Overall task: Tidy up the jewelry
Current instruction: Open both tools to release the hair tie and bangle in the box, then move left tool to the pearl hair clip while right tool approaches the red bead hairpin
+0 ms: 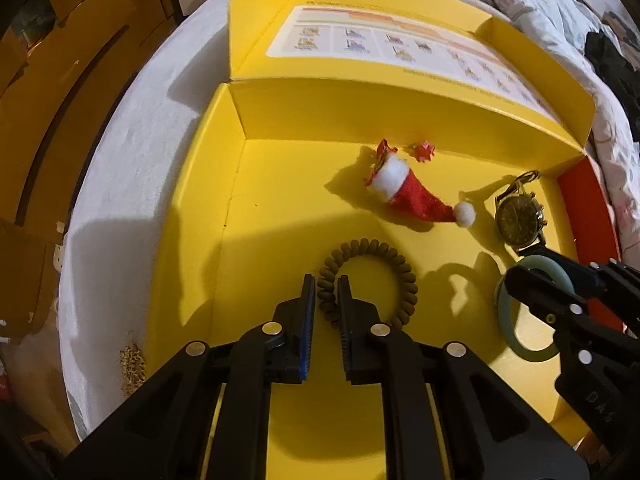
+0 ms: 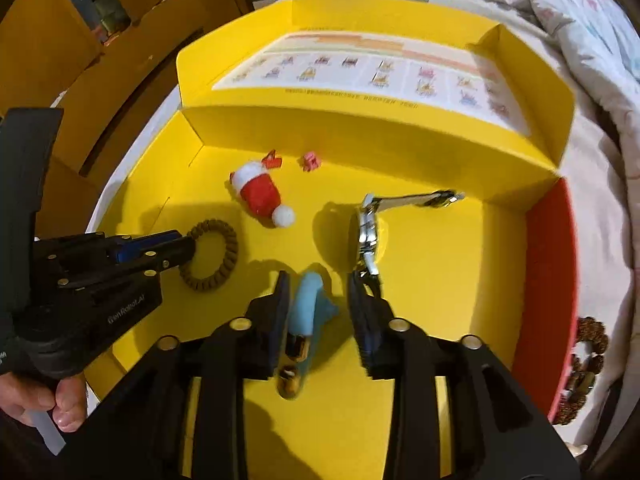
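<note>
Inside the yellow box (image 1: 200,240), my left gripper (image 1: 326,284) is shut on an olive coil hair tie (image 1: 372,252), pinching its left side; the right wrist view shows the same grip (image 2: 188,248) on the tie (image 2: 216,256). My right gripper (image 2: 318,280) is open around a pale blue-green bangle (image 2: 308,308) with a gold fitting. The bangle stands on edge close to the left finger, with a gap to the right one. In the left wrist view that gripper (image 1: 532,268) hangs over the bangle (image 1: 528,344). A gold-faced watch (image 1: 520,216) lies just beyond.
A small Santa hat (image 1: 412,192) and two tiny red clips (image 1: 425,151) lie near the box's back wall. The printed lid (image 1: 380,40) stands open behind. A beaded bracelet (image 2: 588,360) lies outside the red side wall (image 2: 548,280). A hand (image 2: 60,400) holds the left gripper.
</note>
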`<state>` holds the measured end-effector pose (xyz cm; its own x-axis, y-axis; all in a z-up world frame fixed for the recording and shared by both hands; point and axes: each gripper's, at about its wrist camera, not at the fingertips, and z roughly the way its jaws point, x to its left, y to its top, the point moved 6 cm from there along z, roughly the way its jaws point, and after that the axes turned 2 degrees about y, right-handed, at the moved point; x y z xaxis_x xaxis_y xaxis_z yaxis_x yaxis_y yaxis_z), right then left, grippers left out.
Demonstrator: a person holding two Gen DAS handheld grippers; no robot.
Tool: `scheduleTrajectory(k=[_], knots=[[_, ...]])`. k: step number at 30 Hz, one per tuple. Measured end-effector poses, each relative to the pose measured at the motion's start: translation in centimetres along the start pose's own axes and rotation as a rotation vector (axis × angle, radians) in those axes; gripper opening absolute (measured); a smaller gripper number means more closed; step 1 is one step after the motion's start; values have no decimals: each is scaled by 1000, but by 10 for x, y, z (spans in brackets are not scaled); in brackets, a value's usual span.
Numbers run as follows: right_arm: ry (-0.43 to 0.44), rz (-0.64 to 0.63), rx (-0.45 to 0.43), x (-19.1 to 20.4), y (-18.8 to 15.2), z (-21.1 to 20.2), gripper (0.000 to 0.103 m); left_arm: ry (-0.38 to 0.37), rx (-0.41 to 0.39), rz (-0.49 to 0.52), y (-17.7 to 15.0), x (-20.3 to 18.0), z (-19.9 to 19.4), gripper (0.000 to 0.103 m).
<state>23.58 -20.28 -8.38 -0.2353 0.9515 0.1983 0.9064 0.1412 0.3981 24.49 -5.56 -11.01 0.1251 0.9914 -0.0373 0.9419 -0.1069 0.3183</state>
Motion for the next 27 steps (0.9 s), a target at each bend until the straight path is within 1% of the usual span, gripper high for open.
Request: scheduleTrajectory(k=[1, 5, 7, 10, 13, 15, 17, 19, 21, 23, 26, 27], knots=[[-4, 0, -9, -1, 1, -5, 43, -5, -7, -5, 1, 1, -4, 13], [2, 13, -68, -4, 6, -31, 51, -30, -43, -16, 2, 6, -21, 15], [6, 22, -98, -6, 9, -46, 58, -34, -63, -13, -1, 6, -31, 21], [13, 39, -155, -12, 9, -77, 58, -28, -105, -4, -9, 9, -49, 24], [19, 80, -230, -25, 5, -117, 58, -45, -137, 1, -16, 9, -67, 24], [30, 121, -269, -37, -2, -140, 58, -51, -165, 4, -22, 13, -82, 26], [39, 157, -305, -45, -13, -159, 58, -53, -198, 8, -28, 16, -96, 29], [28, 179, -314, -52, -27, -172, 58, -54, -223, 9, -37, 18, -108, 36], [6, 189, -311, -58, -41, -181, 58, -56, -248, 19, -51, 21, -120, 37], [-6, 193, -306, -59, -55, -186, 58, -58, -256, 26, -68, 23, -126, 38], [-7, 170, -258, -49, -84, -182, 58, -29, -250, 40, -98, 30, -128, 38], [-5, 157, -233, -42, -95, -176, 58, -8, -230, 45, -112, 33, -124, 43]])
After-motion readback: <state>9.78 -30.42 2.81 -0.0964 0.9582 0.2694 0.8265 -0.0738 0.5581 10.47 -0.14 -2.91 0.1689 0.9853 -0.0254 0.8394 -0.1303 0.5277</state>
